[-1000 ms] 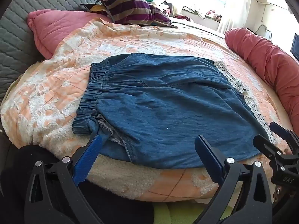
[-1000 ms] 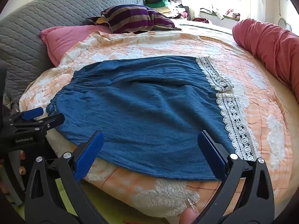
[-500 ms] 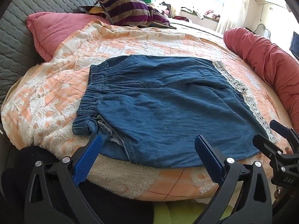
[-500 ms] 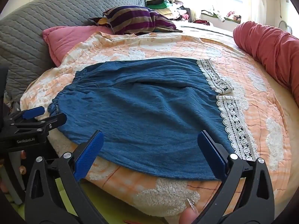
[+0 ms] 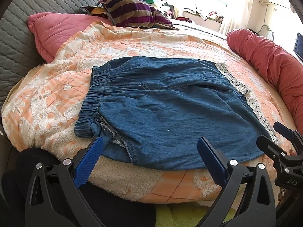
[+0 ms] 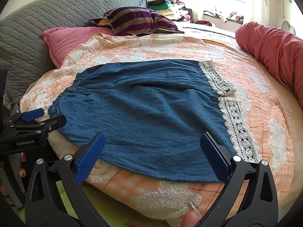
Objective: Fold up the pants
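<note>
Blue denim pants (image 5: 170, 106) (image 6: 147, 109) with white lace hems (image 6: 234, 121) lie flat on the orange and white blanket (image 5: 56, 102), elastic waistband (image 5: 94, 92) to the left. My left gripper (image 5: 149, 157) hovers open over the near waist corner, nothing between its blue pads. My right gripper (image 6: 151, 151) stands open above the near edge of the pants, close to the lace hem. Each gripper shows at the other view's side: the right gripper (image 5: 280, 140) and the left gripper (image 6: 43, 116).
A pink pillow (image 5: 62, 32) and a striped cushion (image 5: 132, 13) lie at the back by a grey quilted headboard (image 6: 47, 22). A red bolster (image 6: 274, 47) runs along the right. Clothes pile near the window. A fingertip (image 6: 191, 217) shows at the bottom.
Both views have shifted slightly back and down, so the pants sit a little lower in frame. The pants have not moved and both grippers stay open.
</note>
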Available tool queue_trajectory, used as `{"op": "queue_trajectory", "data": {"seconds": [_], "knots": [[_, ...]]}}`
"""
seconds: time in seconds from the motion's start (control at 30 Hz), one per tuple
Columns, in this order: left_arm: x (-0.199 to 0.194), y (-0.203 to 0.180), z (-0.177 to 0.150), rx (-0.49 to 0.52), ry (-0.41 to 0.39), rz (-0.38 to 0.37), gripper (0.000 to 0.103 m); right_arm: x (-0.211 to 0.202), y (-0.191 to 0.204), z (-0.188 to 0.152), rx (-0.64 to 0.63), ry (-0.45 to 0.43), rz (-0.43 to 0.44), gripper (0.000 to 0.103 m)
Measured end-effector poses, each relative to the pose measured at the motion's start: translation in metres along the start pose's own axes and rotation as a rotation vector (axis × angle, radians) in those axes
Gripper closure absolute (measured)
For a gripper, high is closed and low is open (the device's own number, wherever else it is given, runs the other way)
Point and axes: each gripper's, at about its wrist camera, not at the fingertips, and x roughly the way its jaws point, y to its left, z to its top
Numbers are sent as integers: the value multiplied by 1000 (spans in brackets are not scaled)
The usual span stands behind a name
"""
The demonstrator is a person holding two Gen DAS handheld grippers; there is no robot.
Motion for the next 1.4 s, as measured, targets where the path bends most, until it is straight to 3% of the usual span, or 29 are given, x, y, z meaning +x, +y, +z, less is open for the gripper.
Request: {"op": "queue_trajectory", "data": {"seconds": [1.4], "knots": [[-3,9,3,-2,-5,4,4,3,-3,-1,-1,-1,-7,8]]}}
